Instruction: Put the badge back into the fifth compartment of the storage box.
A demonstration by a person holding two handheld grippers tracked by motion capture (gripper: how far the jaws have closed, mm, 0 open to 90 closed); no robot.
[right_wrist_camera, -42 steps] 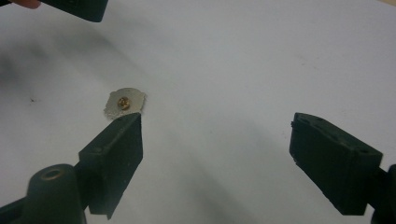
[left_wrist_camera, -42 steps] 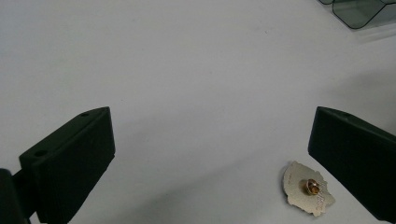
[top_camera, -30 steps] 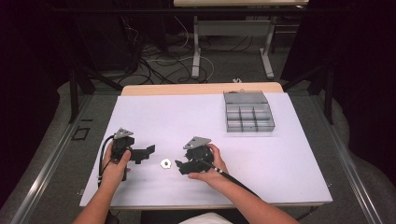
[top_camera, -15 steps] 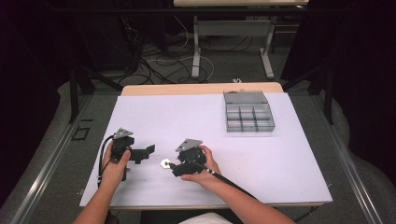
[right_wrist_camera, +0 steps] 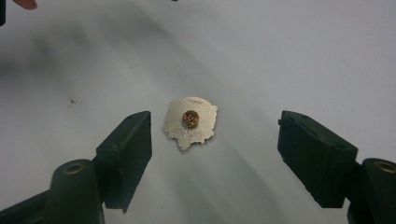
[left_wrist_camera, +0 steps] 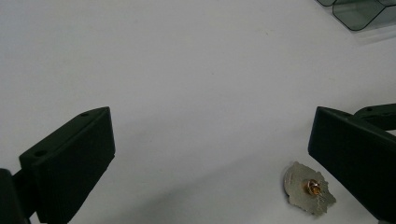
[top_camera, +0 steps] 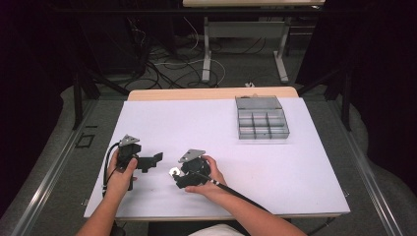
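A small silver pin badge (top_camera: pixel 173 171) lies back-up on the white table (top_camera: pixel 211 125), its brass clutch showing. My right gripper (top_camera: pixel 177 177) is open and points left, low over the table. In the right gripper view the badge (right_wrist_camera: pixel 190 122) lies just ahead of the gap, nearer the left jaw, and the right gripper (right_wrist_camera: pixel 217 135) touches nothing. My left gripper (top_camera: pixel 152 162) is open to the left of the badge and points right. In the left gripper view the badge (left_wrist_camera: pixel 309 187) lies by the right jaw of the left gripper (left_wrist_camera: pixel 210 140).
A grey compartment box (top_camera: pixel 261 118) stands at the back right of the table, its corner (left_wrist_camera: pixel 359 11) visible far off in the left gripper view. A cable (top_camera: pixel 231 191) trails from the right gripper toward the front edge. Table legs and cables stand on the floor behind.
My right gripper has moved left and now has its open jaws right at the badge. The left gripper has stayed in place.
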